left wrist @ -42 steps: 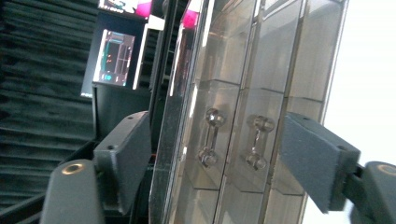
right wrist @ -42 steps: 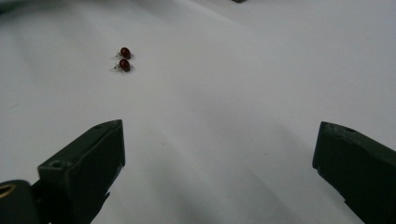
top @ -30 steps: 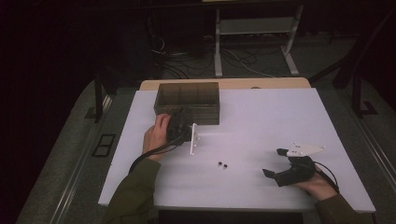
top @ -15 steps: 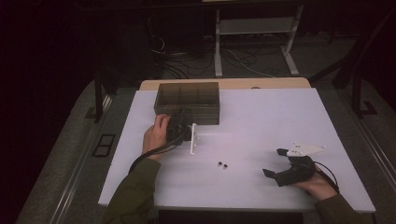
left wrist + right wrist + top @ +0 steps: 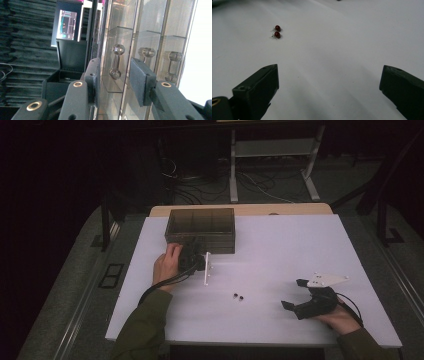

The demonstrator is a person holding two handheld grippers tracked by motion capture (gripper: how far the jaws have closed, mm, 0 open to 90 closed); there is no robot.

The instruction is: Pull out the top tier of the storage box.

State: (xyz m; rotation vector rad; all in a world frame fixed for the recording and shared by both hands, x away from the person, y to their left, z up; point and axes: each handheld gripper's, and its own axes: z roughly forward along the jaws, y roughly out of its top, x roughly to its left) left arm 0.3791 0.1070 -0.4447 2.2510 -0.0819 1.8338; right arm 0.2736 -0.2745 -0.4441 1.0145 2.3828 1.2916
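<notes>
Two hand-held grippers: left one (image 5: 113, 82) is closing its jaws around the drawer box (image 5: 201, 229) front wall; right one (image 5: 294, 295) is resting agape, well apart from it.

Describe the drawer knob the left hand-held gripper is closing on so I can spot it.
Find the smoky clear drawer box at the far left of the white table. Its front carries three clear dumbbell-shaped knobs in a row. The one you want sits between the jaws of the left hand-held gripper, which have just been closing; the other two lie outside them.

High view looks down on table (image 5: 270, 245) — tool views sit close, level.
</notes>
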